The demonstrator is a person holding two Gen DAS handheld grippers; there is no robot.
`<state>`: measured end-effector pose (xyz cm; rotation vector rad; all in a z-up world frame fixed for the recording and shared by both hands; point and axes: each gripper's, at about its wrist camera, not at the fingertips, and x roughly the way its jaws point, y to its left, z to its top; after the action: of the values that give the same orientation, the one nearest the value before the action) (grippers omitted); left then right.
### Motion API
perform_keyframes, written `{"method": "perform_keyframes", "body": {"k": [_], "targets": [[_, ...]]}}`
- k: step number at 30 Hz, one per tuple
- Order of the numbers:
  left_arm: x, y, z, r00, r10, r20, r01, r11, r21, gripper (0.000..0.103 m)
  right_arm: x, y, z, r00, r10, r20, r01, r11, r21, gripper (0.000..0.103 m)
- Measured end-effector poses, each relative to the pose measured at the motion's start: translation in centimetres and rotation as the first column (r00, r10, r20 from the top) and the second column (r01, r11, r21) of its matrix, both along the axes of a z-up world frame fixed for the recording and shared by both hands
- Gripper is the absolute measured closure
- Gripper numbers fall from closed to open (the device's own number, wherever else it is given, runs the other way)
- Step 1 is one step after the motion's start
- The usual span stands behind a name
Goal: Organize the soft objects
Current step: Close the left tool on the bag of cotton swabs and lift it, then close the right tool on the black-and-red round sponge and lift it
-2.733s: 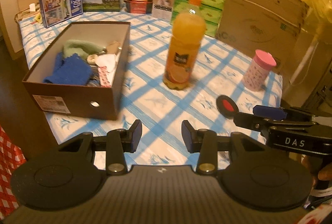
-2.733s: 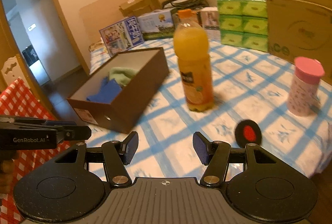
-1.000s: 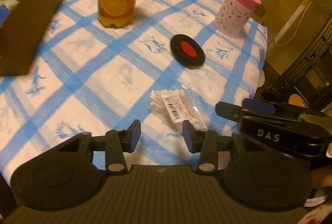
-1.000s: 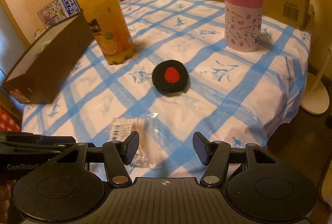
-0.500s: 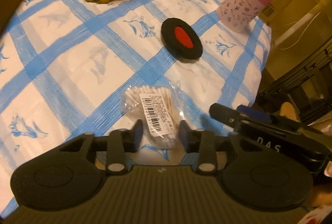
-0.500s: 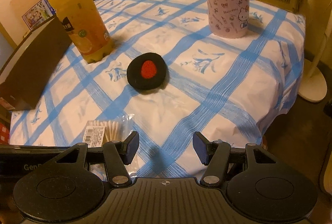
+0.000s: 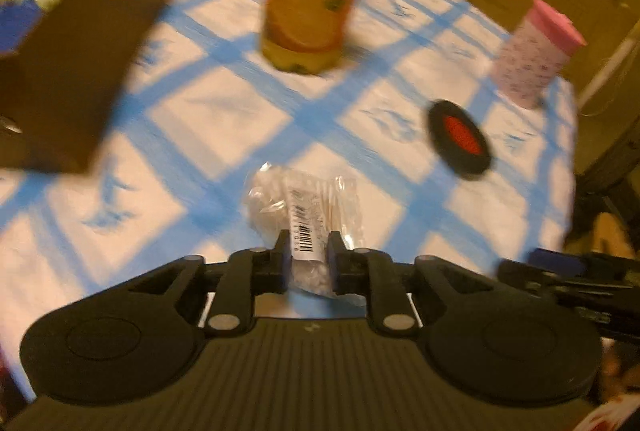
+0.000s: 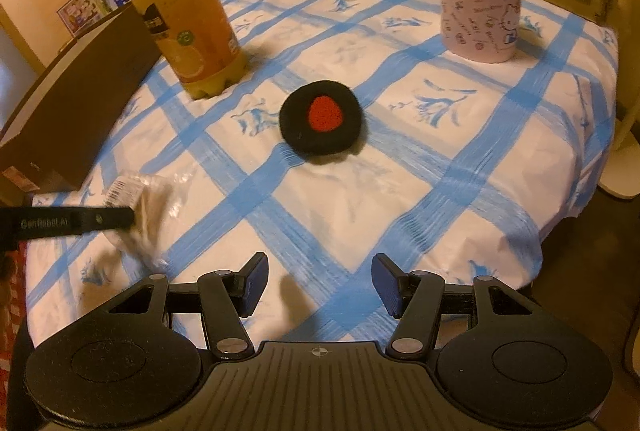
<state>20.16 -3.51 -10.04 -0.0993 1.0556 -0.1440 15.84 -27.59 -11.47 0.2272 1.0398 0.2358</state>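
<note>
Broadly, the bench (image 8: 460, 167) wears a white cloth with blue checks, and a brown box (image 7: 92, 43) stands at its left. Just above it, the left tongs (image 7: 306, 257) pinch a crinkled clear packet (image 7: 304, 203) with a barcode label, probably cotton swabs given the blur. Nearby, the right tongs (image 8: 318, 285) gape with nothing between them.
</note>
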Motion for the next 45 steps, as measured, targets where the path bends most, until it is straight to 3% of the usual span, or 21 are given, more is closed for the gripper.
{"method": "perform_keyframes", "body": {"k": [3,5,7,11,15,19,23,28,37,45], "targets": [[0.4,1.2,0.1,1.000,0.005,0.002,-0.005,1.000,-0.005,0.074,0.1,0.4,0.0,1.000,0.007,0.000,-0.007,1.000,-0.001,0.045],[0.6,1.3,0.0,1.000,-0.004,-0.006,0.004,1.000,-0.016,0.057,0.1,0.5,0.0,1.000,0.007,0.000,-0.007,1.000,-0.002,0.045],[0.7,0.9,-0.2,1.000,-0.013,-0.019,0.013,1.000,-0.025,0.049,0.2,0.4,0.0,1.000,0.002,0.002,-0.002,1.000,0.002,0.045],[0.9,-0.8,-0.6,0.999,-0.033,-0.015,0.033,0.999,-0.016,0.047,0.6,-0.1,-0.1,1.000,-0.025,-0.001,0.025,1.000,0.016,0.045],[1.4,-2.8,-1.1,0.997,-0.077,0.006,0.076,0.996,0.052,0.049,0.9,-0.5,-0.3,0.999,-0.046,-0.007,0.046,0.999,0.023,0.045],[2.0,-3.8,-1.8,0.994,-0.111,0.005,0.110,0.986,0.127,0.063,1.3,-0.5,-0.4,0.999,-0.038,0.007,0.038,0.999,0.015,0.045],[2.5,-3.1,-1.8,0.994,-0.104,0.020,0.101,0.989,0.106,0.076,2.3,-0.3,-0.5,0.999,-0.019,0.038,0.020,1.000,-0.001,0.044],[3.3,-1.4,-1.6,0.996,-0.076,0.050,0.068,0.989,0.132,0.078,4.3,-0.2,-0.5,0.995,-0.016,0.095,0.017,1.000,-0.014,0.032],[5.4,2.9,-1.2,0.998,0.019,0.055,-0.026,0.991,0.130,0.078,9.4,1.0,-1.2,0.989,0.037,0.143,-0.030,0.998,-0.049,0.031],[5.8,3.5,-1.7,0.999,0.022,0.043,-0.027,0.991,0.129,0.078,11.7,2.8,-2.5,0.989,0.085,0.125,-0.070,0.990,-0.124,0.032]]}}
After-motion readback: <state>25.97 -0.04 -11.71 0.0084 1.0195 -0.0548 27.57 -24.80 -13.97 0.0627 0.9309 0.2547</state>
